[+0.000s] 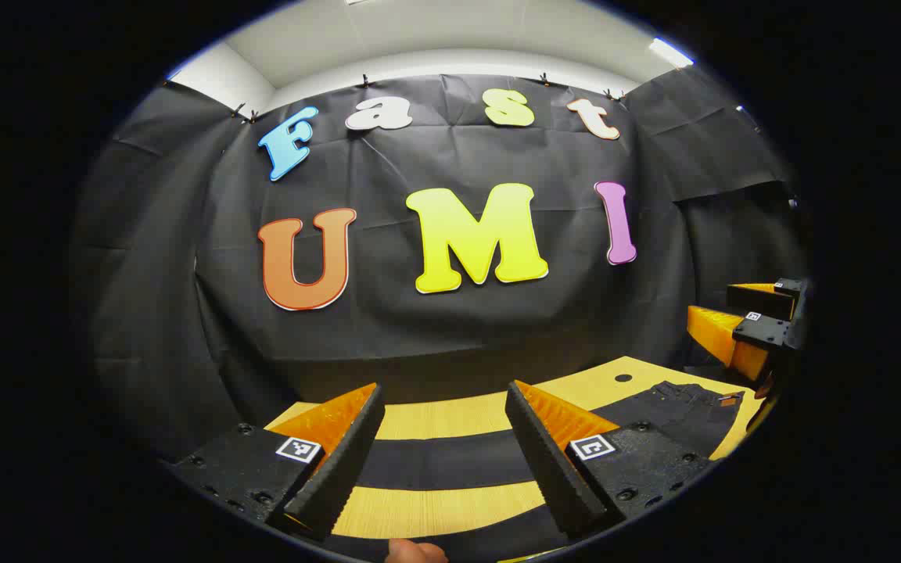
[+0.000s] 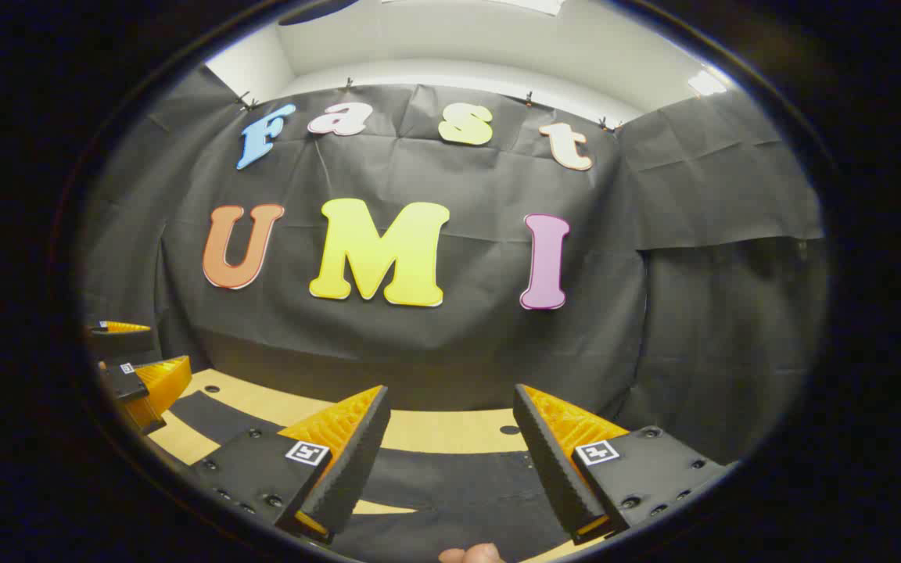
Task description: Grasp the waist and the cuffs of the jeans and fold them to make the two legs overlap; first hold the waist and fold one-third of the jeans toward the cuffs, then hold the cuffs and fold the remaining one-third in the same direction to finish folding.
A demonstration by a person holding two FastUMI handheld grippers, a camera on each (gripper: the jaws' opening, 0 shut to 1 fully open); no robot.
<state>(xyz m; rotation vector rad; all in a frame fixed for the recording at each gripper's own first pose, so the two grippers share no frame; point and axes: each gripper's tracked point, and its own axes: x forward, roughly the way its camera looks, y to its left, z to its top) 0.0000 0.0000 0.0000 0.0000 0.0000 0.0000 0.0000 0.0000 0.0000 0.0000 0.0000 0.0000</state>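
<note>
Left gripper view showed the table [image 1: 435, 422], with the jeans [image 1: 677, 418] spread flat on it, legs apart. My left gripper [image 1: 443, 461] and right gripper [image 2: 450, 461] hovered above the jeans, jaws apart, empty. I judged the first fold unstarted; next I needed waist and cuffs.

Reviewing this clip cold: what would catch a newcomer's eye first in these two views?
Dark jeans lie spread flat across the wooden table, legs apart, the waist toward the right in the left gripper view. The left gripper hangs open above the legs. The right gripper hangs open above the waist end, nothing between its fingers.
</note>
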